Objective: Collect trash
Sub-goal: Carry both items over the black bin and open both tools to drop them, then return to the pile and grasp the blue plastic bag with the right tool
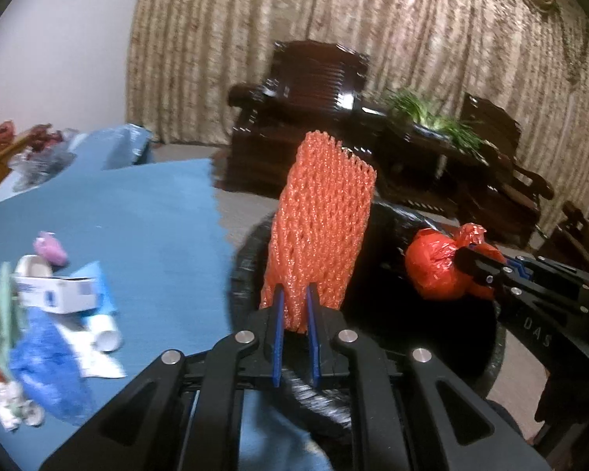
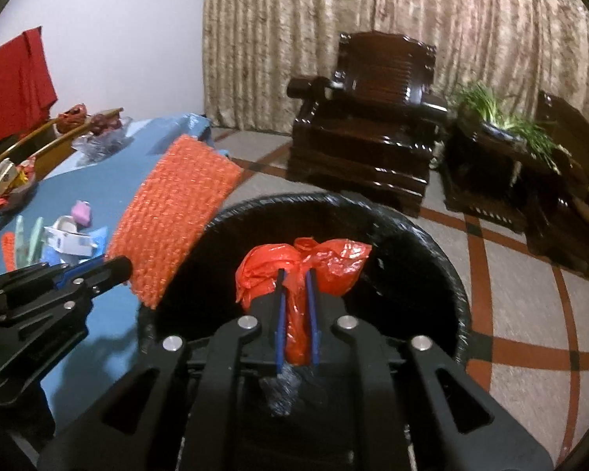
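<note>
Two tongs, both clenched — the left tongs (image 1: 294,294) grip an orange foam net sleeve (image 1: 320,219) at frame centre, the right tongs (image 2: 296,274) pinch a knotted red plastic bag (image 2: 333,263), both over the black-lined trash bin (image 2: 447,259). More litter — a white carton (image 1: 55,290) and blue wrapper (image 1: 45,369) — lies lower left on the blue tabletop (image 1: 157,235).

A beige patterned curtain (image 2: 373,19) is hung across the back, beside a plain white wall (image 2: 117,39). Two dark wooden armchairs (image 2: 365,117) are set before it on a tiled floor (image 2: 530,314) crossed by red bands.
</note>
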Demonstrator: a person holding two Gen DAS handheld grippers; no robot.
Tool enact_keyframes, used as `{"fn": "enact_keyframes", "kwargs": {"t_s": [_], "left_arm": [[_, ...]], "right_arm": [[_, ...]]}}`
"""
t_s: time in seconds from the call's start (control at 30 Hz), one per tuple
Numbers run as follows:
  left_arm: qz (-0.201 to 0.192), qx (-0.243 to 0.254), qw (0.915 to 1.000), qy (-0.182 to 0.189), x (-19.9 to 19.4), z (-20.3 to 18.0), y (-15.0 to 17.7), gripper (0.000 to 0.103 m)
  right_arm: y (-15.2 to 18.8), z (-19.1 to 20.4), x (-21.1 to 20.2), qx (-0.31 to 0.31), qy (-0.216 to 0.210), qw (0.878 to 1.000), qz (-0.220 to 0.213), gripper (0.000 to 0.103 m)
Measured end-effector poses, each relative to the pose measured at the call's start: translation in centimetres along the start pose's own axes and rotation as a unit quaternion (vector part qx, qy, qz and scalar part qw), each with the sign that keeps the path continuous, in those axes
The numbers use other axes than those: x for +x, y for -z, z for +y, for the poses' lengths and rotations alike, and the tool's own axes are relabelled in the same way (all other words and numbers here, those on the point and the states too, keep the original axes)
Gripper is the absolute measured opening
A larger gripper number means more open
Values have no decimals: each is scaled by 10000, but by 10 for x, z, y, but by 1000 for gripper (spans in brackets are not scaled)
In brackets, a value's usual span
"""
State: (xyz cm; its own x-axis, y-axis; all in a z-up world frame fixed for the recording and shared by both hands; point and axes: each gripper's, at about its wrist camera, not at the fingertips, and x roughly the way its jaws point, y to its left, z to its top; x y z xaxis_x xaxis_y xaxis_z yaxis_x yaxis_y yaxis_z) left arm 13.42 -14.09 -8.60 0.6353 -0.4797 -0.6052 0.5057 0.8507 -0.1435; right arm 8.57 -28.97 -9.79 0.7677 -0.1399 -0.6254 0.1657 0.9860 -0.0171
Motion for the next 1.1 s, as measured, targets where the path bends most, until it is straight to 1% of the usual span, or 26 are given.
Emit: {"fn": "enact_keyframes", "kwargs": {"t_s": [0.07, 0.1, 0.13, 0.17, 0.2, 0.23, 0.27, 0.3, 0.37, 0.4, 0.43, 0.47, 0.5, 0.53, 0.63, 0.67, 0.73, 0.87, 0.97, 1.07, 1.1], "left_arm": [[97, -2, 9998, 179, 9, -5, -1, 16], [126, 2, 9997, 206, 11, -7, -1, 25], [130, 4, 9996, 235, 12, -7, 0, 37], [99, -11, 9996, 269, 11, -7, 0, 41], [64, -22, 9996, 288, 10, -6, 1, 46], [30, -35, 9995, 308, 8, -3, 0, 52], [-18, -59, 9995, 307, 5, -1, 0, 55], [-46, -73, 9995, 290, 3, 1, 1, 57], [-90, -95, 9996, 237, 2, 4, 0, 58], [-112, -105, 9997, 197, -1, 8, -1, 58], [-158, -115, 9997, 134, -5, 10, -2, 60], [-222, -123, 9997, 65, -10, 13, -2, 64], [-311, -144, 9994, -35, -17, 17, -3, 69], [-409, -180, 9989, -143, -25, 22, -3, 74], [-619, -279, 9968, -421, -47, 40, 1, 84], [-661, -294, 9961, -498, -51, 41, 1, 85], [-759, -362, 9935, -764, -65, 56, 2, 90], [-906, -445, 9864, -1298, -94, 87, 10, 91], [-966, -487, 9780, -1783, -114, 112, 19, 91], [-957, -548, 9718, -2082, -125, 131, 29, 90], [-936, -578, 9699, -2171, -128, 138, 32, 88]], "right_arm": [[4, -6, 3, 34, 103, 9999, 76, 15], [7, -9, 3, 66, 146, 9998, 96, 20], [8, -11, 3, 89, 190, 9997, 100, 24], [9, -13, 3, 100, 217, 9997, 98, 27], [10, -15, 2, 116, 248, 9996, 89, 32], [12, -18, 0, 138, 293, 9995, 67, 43], [13, -20, -1, 164, 347, 9993, 35, 49], [14, -22, -3, 185, 371, 9991, 2, 52], [13, -23, -6, 235, 400, 9989, -54, 63], [12, -24, -10, 281, 412, 9987, -137, 76], [12, -23, -13, 308, 405, 9985, -212, 83], [10, -22, -16, 325, 388, 9983, -281, 87], [9, -19, -19, 322, 349, 9981, -383, 93], [6, -16, -22, 312, 310, 9980, -447, 94], [-2, -3, -27, 271, 107, 9977, -607, 97], [-3, 2, -29, 260, 34, 9975, -649, 97], [-7, 16, -30, 201, -131, 9972, -704, 97], [-15, 51, -29, 27, -477, 9962, -730, 97], [-19, 77, -27, -86, -709, 9948, -729, 97], [-20, 104, -21, -244, -931, 9928, -712, 97], [-21, 110, -20, -275, -981, 9923, -700, 97]]}}
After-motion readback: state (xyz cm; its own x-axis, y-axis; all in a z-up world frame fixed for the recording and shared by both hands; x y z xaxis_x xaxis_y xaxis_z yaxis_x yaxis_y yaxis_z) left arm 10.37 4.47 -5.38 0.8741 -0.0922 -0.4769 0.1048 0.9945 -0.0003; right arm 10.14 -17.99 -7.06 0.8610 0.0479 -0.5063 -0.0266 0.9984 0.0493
